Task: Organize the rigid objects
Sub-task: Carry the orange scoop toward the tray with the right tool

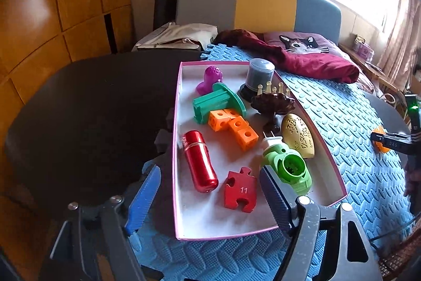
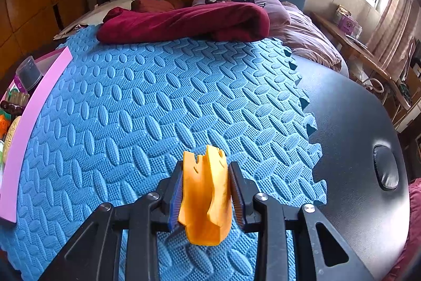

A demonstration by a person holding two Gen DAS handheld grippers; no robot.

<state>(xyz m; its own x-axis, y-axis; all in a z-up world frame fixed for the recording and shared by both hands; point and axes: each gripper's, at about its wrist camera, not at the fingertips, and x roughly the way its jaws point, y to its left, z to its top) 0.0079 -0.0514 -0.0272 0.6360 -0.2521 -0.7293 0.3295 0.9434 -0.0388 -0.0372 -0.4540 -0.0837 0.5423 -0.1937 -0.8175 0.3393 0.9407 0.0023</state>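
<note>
Right gripper (image 2: 205, 191) clamping one orange curved plastic piece (image 2: 204, 199); left gripper (image 1: 210, 191) gaping over pink-rimmed box (image 1: 176, 107), nine toys beyond fingers.

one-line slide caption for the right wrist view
Right gripper shut on an orange plastic piece above the blue foam mat, pink-edged box at left.

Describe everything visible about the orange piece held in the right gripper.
The orange piece is a curved, shell-like shape of matte plastic, apparently 3D-printed, with small slits near its notched top edge. It stands roughly upright, clamped on both sides between the jaws of the right gripper, above the blue foam mat.
</note>
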